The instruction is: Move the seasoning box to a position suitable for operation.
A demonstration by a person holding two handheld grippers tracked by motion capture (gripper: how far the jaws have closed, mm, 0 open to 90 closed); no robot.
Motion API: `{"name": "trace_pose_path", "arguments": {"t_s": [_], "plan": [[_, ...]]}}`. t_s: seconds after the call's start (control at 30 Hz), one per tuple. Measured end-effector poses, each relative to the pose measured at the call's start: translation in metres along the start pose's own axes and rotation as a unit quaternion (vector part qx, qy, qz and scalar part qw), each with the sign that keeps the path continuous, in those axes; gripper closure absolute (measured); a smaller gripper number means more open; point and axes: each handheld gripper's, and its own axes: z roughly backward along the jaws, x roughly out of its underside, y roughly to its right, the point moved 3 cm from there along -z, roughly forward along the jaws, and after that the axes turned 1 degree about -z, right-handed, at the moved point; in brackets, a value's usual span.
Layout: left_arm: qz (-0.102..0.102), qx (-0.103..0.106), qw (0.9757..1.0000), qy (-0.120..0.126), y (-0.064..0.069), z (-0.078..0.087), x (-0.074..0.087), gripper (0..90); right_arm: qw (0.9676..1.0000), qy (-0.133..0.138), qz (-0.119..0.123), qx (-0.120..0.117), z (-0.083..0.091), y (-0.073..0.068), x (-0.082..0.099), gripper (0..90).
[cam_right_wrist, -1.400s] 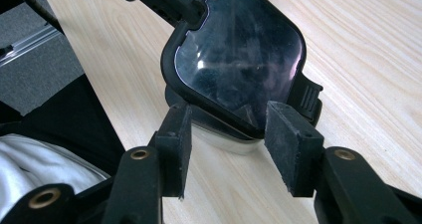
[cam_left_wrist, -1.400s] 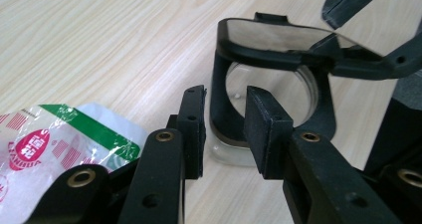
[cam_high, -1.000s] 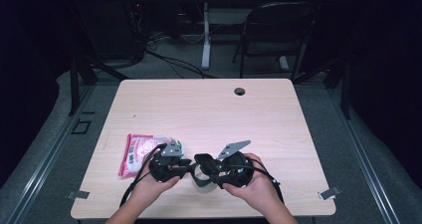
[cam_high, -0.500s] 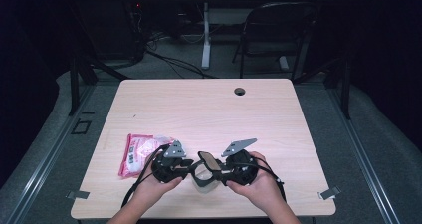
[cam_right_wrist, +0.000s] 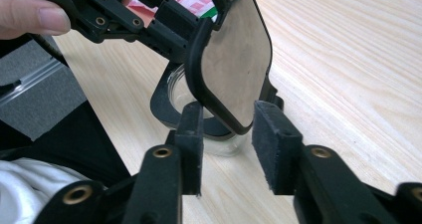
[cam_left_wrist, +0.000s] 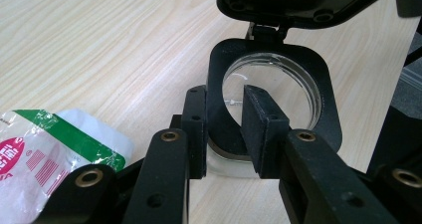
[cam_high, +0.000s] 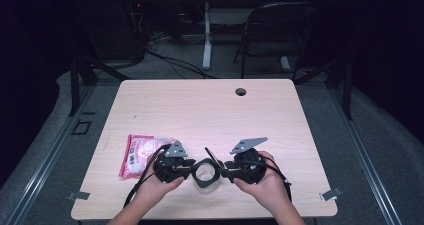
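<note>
From the high view you just get the big picture: both my hands at the near edge of the table, left gripper and right gripper pointed at each other with the little jar sitting between them, and the pink snack packet lying flat just off to the left. You can't really make out the grip from up there.

The left gripper view is where it gets clear. My left gripper has one jaw outside the jar's black collar and the other inside the glass mouth, so it's pinching the jar by its rim wall. The packet shows at the lower left, and the flip lid stands open at the top.

The right gripper view gives you the other side: the underside of that open lid, hinged up and tilted, poking in between my right gripper's jaws. Those jaws have just been closing with the lid's edge between them, but there's a gap on both sides, so they're apart, not pressing on it. My left-hand finger is visible top left.
</note>
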Motion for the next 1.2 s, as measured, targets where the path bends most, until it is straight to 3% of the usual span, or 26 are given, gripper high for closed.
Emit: {"name": "trace_pose_path", "arguments": {"t_s": [0.2,0.47,0.57,0.67,0.9,1.2], "plan": [[-0.001,0.001,1.0000,-0.001,0.000,0.000,0.000,72.4,0.9999,0.009,-0.013,0.004,0.007,0.007,0.002,74.8],[-0.001,0.000,1.0000,0.000,0.000,0.000,0.000,72.4,0.9997,0.012,-0.022,0.007,0.011,0.015,0.004,77.0],[-0.001,0.000,1.0000,0.000,0.000,0.000,0.000,72.5,0.9995,0.012,-0.030,0.005,0.012,0.017,0.005,74.9],[-0.001,-0.001,1.0000,0.002,0.000,0.000,0.000,72.5,0.9994,0.016,-0.030,0.005,0.011,0.016,0.005,66.0],[-0.005,-0.008,1.0000,0.003,0.002,-0.003,0.001,71.8,0.9993,0.014,-0.035,0.003,-0.007,0.012,0.005,60.0],[0.004,-0.013,0.9997,0.018,0.001,-0.005,0.005,67.3,0.9989,0.016,-0.034,0.026,-0.028,0.012,0.002,64.4]]}}
